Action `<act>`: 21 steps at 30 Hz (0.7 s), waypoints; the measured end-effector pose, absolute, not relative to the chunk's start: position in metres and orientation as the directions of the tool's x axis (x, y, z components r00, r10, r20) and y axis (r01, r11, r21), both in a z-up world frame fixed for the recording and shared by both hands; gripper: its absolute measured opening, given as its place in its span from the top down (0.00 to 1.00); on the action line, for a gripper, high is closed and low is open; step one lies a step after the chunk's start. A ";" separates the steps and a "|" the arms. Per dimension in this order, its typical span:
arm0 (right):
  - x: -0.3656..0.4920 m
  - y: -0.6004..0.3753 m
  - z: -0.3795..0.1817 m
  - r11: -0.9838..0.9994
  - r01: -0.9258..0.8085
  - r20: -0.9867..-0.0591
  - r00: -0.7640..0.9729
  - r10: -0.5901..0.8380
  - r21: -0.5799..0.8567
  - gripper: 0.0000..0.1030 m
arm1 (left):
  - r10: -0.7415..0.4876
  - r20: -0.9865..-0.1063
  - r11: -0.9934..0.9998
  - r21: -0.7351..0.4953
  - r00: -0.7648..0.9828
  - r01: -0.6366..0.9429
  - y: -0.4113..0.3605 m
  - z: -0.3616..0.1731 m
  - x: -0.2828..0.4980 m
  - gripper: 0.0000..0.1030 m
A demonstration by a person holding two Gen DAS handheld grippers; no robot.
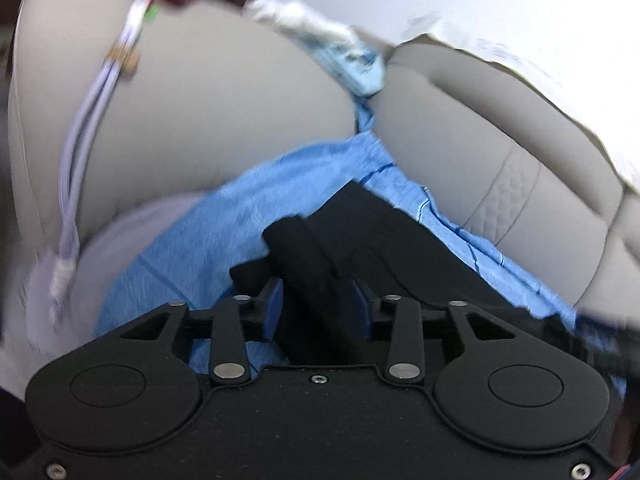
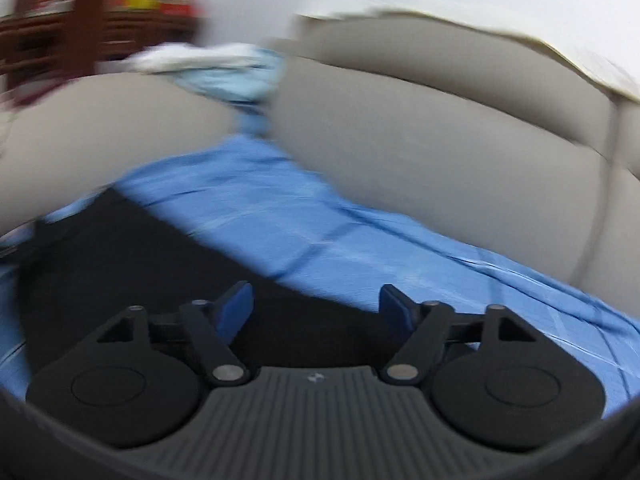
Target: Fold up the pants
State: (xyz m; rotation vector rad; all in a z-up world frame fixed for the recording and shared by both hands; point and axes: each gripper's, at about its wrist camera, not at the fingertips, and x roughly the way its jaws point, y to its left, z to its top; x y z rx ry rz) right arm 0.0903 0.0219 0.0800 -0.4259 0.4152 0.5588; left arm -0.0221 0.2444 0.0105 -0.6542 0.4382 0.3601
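Observation:
Black pants (image 1: 360,236) lie on a blue cloth (image 1: 192,240) spread over a beige sofa seat. In the left wrist view my left gripper (image 1: 318,312) is shut on a folded edge of the pants, which bunches up between the blue pads (image 1: 274,308). In the right wrist view the pants (image 2: 132,256) spread flat at lower left on the blue cloth (image 2: 320,232). My right gripper (image 2: 316,312) is open just above the pants' edge, with nothing between its pads. Both views are motion-blurred.
Beige sofa cushions (image 1: 224,104) rise behind the cloth, also in the right wrist view (image 2: 440,128). A crumpled white and light-blue garment (image 1: 344,52) sits in the cushion gap. A pale cable (image 1: 96,120) hangs at left. Dark wooden shelves (image 2: 60,28) stand beyond.

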 end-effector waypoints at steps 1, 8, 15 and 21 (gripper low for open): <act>0.075 0.025 0.077 0.738 -0.616 -0.487 0.751 0.446 -0.275 0.15 | 0.164 -0.498 0.711 -0.538 0.851 -0.452 0.250 0.007 -0.020 0.54; -0.003 0.042 0.039 0.665 -0.704 -0.549 0.669 0.501 -0.251 0.15 | 0.142 -0.498 0.700 -0.561 0.856 -0.443 0.258 0.003 -0.005 0.59; -0.013 0.052 0.028 0.714 -0.666 -0.523 0.696 0.491 -0.216 0.15 | 0.174 -0.413 0.670 -0.615 0.894 -0.415 0.261 0.010 -0.019 0.87; -0.009 0.063 0.028 0.755 -0.621 -0.477 0.739 0.475 -0.210 0.15 | 0.167 -0.337 0.673 -0.648 0.927 -0.357 0.263 0.020 -0.032 0.88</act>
